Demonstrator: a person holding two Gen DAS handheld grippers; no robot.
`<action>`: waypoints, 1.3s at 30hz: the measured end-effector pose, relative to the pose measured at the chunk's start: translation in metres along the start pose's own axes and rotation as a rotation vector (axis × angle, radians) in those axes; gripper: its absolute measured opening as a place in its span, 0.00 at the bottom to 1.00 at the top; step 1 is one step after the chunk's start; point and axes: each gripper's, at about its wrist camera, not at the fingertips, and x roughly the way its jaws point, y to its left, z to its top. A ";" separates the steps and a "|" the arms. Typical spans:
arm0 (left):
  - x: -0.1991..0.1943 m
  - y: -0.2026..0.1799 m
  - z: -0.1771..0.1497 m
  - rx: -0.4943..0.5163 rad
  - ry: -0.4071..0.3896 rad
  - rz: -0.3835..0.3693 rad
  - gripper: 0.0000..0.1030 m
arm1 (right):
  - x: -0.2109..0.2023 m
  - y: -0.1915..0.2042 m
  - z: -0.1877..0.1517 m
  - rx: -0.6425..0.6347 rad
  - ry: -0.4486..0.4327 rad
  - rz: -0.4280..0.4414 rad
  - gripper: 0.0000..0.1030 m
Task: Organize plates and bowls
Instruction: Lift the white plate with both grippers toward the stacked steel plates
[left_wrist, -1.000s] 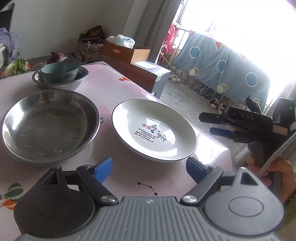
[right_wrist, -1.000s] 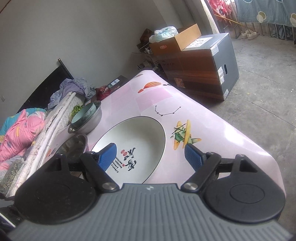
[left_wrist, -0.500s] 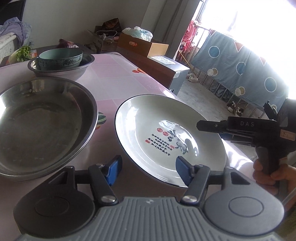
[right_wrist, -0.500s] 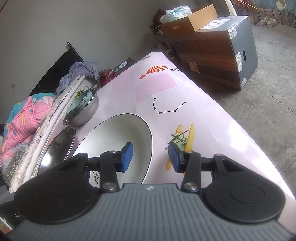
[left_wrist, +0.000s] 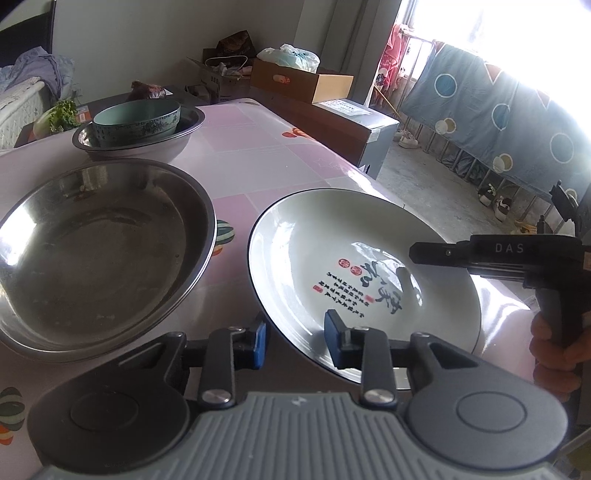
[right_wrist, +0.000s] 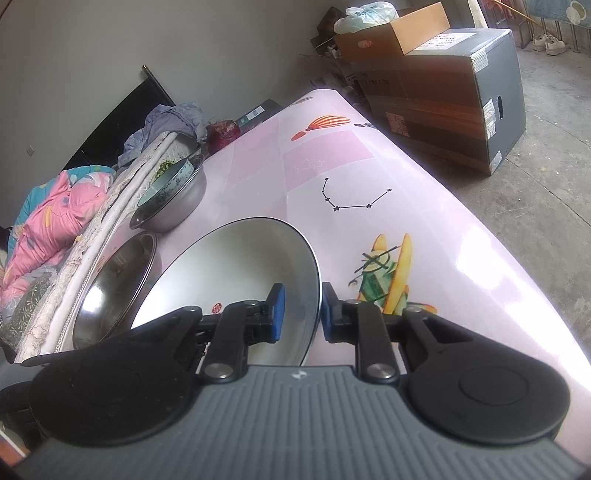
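A white plate (left_wrist: 365, 280) with a black rim and calligraphy lies on the pink table (left_wrist: 258, 155). My left gripper (left_wrist: 295, 339) straddles the plate's near left rim. Its jaws are closing and the pads touch the rim. My right gripper (right_wrist: 301, 314) straddles the opposite rim of the plate (right_wrist: 240, 266), its jaws also closing with the pads against the edge. In the left wrist view the right gripper (left_wrist: 413, 253) reaches over the plate from the right. A wide steel basin (left_wrist: 96, 243) sits left of the plate. Behind it a teal bowl (left_wrist: 136, 118) rests inside a steel bowl (left_wrist: 177, 140).
A person's hand (left_wrist: 557, 350) holds the right gripper's handle. The table edge (right_wrist: 480, 236) drops to a concrete floor. Cardboard boxes (right_wrist: 443, 88) stand beyond the far corner. Bedding (right_wrist: 48, 221) lies along the table's far side, and greens (left_wrist: 61, 114) lie behind the bowls.
Both grippers came forward and down onto the white plate from opposite sides. Their jaws narrowed from wide open to close around its rim.
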 end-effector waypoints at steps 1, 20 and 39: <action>-0.004 0.001 -0.003 -0.001 0.011 -0.006 0.31 | -0.003 0.002 -0.003 0.003 0.003 -0.003 0.19; -0.117 0.080 -0.089 -0.106 0.084 -0.032 0.31 | -0.048 0.108 -0.117 0.029 0.099 0.023 0.20; -0.139 0.127 -0.096 -0.145 0.059 0.021 0.50 | -0.017 0.189 -0.134 -0.118 0.120 0.030 0.20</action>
